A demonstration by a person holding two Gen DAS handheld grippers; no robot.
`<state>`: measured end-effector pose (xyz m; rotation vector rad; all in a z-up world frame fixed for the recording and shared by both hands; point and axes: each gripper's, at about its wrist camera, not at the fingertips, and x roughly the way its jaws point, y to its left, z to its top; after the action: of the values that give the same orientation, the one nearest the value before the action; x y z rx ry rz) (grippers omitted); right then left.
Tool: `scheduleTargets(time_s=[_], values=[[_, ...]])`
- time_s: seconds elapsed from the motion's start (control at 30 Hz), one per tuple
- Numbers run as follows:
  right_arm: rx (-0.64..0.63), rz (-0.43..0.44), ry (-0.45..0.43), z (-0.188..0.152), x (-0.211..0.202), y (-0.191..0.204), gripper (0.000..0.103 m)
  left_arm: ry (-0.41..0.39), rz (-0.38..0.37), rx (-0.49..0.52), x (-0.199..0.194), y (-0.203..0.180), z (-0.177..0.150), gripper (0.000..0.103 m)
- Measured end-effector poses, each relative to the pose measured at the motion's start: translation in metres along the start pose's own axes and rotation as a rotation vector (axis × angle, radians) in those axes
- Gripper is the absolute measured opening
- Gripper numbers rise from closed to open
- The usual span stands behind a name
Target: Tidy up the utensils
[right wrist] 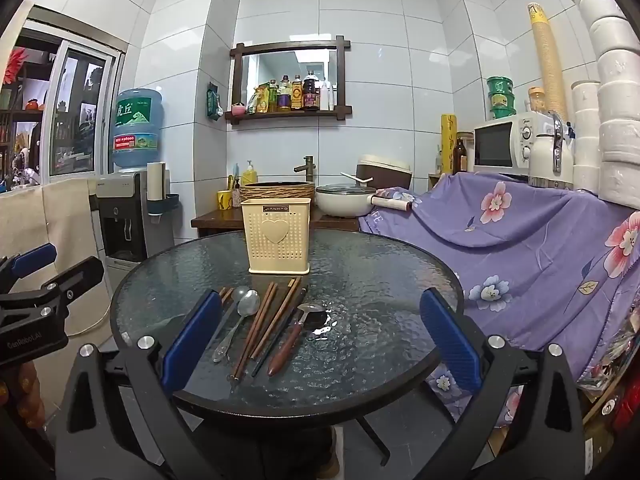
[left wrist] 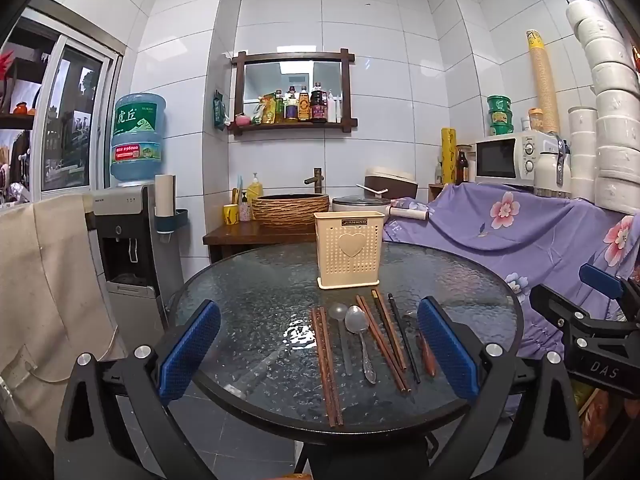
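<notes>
A round glass table (left wrist: 248,280) is seen in both wrist views, with a cream perforated utensil holder (left wrist: 348,249) standing upright on its far half. The utensils are laid flat in a row on the near half, just in front of the holder and apart from it. In the left wrist view the row is read from left to right as: a pair of dark brown chopsticks (left wrist: 327,364), a translucent plastic spoon (left wrist: 341,328), a metal spoon (left wrist: 360,336), two further pairs of brown chopsticks (left wrist: 382,340), and a single black chopstick (left wrist: 404,340). The wooden-handled spoon (right wrist: 290,338) is shown whole only in the right wrist view, its metal bowl pointing toward the holder; in the left wrist view it is largely hidden behind one blue pad. Conversely, the leftmost chopstick pair is mostly covered by a pad in the right wrist view. The left gripper (left wrist: 318,354) is held above the near table edge with its jaws spread wide and nothing between them. The right gripper (right wrist: 320,344) is likewise held with its jaws spread and nothing gripped. Each gripper is visible at the margin of the other camera's view. A purple floral cloth (right wrist: 520,232) is seen draped to the right of the table, and a water dispenser (left wrist: 132,216) stands to the left.
</notes>
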<state>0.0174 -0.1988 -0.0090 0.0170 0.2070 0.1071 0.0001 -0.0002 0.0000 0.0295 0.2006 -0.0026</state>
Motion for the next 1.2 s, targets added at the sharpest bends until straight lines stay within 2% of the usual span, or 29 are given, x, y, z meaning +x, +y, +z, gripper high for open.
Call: scheduleTargets(time_s=[0.3,0.43,0.5,1.2], values=[[-0.003,0.005,0.002,-0.005,0.003,-0.008,0.098,-0.001,0.005,-0.002,0.000,-0.004,0.000,0.097],[-0.015,0.001,0.006,-0.003,0.003,0.001,0.098,0.003,0.004,-0.006,0.001,-0.009,-0.001,0.097],[-0.014,0.003,0.006,-0.003,0.003,0.001,0.098,0.014,-0.001,-0.021,0.004,0.005,-0.001,0.097],[-0.006,0.003,0.013,-0.004,0.004,0.000,0.098,0.011,0.007,-0.011,0.003,0.003,-0.002,0.097]])
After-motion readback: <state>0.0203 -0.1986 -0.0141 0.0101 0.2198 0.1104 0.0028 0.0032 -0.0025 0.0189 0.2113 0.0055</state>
